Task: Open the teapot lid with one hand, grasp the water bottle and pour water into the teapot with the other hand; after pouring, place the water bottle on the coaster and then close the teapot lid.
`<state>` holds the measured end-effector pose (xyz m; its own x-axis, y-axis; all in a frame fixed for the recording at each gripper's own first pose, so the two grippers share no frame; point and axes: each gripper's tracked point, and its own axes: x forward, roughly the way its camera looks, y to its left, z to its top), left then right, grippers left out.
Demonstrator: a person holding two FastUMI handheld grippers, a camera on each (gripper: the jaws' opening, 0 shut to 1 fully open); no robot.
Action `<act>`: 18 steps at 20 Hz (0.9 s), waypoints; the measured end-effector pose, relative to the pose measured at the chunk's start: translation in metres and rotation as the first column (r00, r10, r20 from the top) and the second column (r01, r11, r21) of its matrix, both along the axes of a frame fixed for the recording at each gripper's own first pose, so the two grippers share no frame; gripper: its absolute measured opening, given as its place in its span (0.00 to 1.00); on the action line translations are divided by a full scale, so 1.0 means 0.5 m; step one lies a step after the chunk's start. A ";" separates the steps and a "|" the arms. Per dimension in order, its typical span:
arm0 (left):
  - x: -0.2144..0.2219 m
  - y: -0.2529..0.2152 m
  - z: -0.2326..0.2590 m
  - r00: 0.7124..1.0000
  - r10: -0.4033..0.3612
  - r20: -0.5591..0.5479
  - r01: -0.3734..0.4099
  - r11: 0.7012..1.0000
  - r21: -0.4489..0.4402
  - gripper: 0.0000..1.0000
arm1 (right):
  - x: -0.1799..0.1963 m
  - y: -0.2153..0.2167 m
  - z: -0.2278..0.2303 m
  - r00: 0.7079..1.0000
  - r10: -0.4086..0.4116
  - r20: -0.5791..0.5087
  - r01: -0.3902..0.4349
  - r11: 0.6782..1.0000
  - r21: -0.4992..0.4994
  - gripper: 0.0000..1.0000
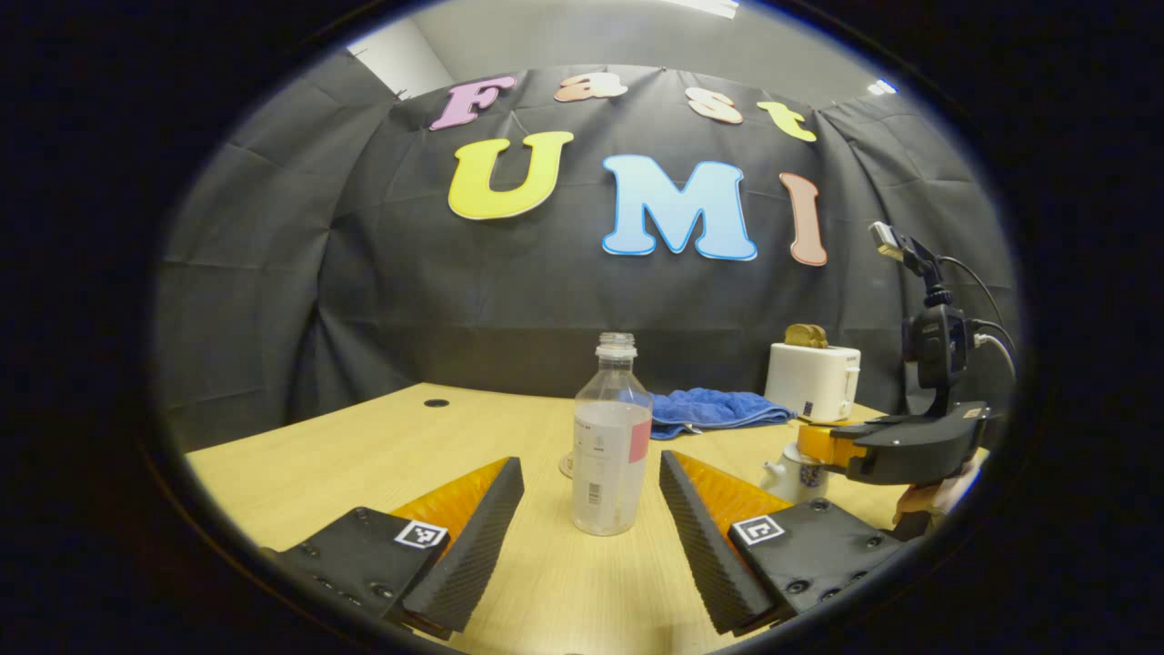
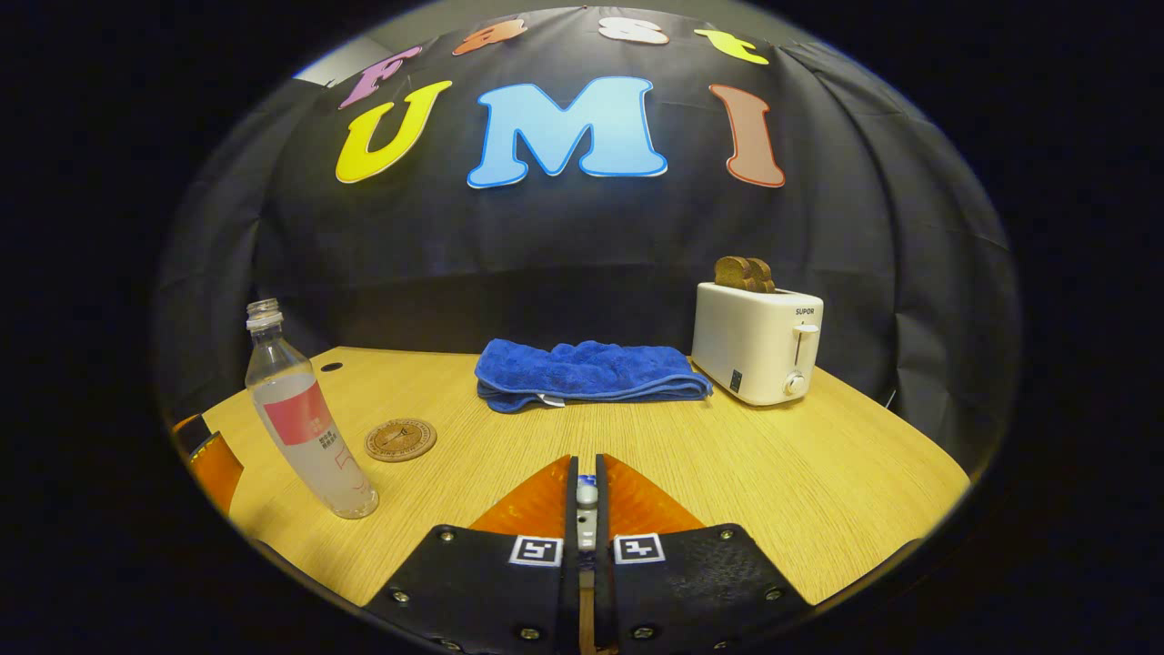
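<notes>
While your two grippers work over the one pale wooden table, count what stands on it: one white toaster with two brown slices of toast in its slots, one folded blue towel, one clear uncapped plastic water bottle with a red-and-white label, one small white teapot with a blue pattern, and one round brown coaster. Your left gripper is spread wide, the bottle upright between its fingers with neither touching it. The bottle holds liquid partway up. Your right gripper is clenched on a small white knob, seemingly the teapot lid's, and its body partly hides the teapot in the left gripper view. The coaster lies just behind the bottle, apart from it.
</notes>
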<state>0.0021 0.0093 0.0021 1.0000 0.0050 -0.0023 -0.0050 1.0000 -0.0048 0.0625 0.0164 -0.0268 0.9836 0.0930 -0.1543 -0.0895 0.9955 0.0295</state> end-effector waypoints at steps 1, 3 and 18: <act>0.000 -0.001 0.001 1.000 -0.001 0.001 0.001 1.000 0.003 1.00 | 0.000 0.001 -0.001 1.000 0.003 -0.001 -0.003 1.000 0.004 0.06; 0.005 -0.003 0.003 1.000 -0.007 0.000 0.007 1.000 0.011 1.00 | -0.001 0.001 0.008 1.000 0.008 0.004 -0.008 1.000 0.021 0.06; 0.111 -0.034 -0.015 0.996 -0.064 -0.054 0.066 0.997 0.034 1.00 | 0.016 -0.082 0.104 0.991 -0.035 0.128 0.025 0.997 0.080 0.06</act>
<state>0.0576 -0.0076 -0.0052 0.9967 -0.0594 -0.0560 0.0611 0.9977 0.0299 0.0703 -0.0247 0.0249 0.9973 0.0703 -0.0190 -0.0681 0.9930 0.0969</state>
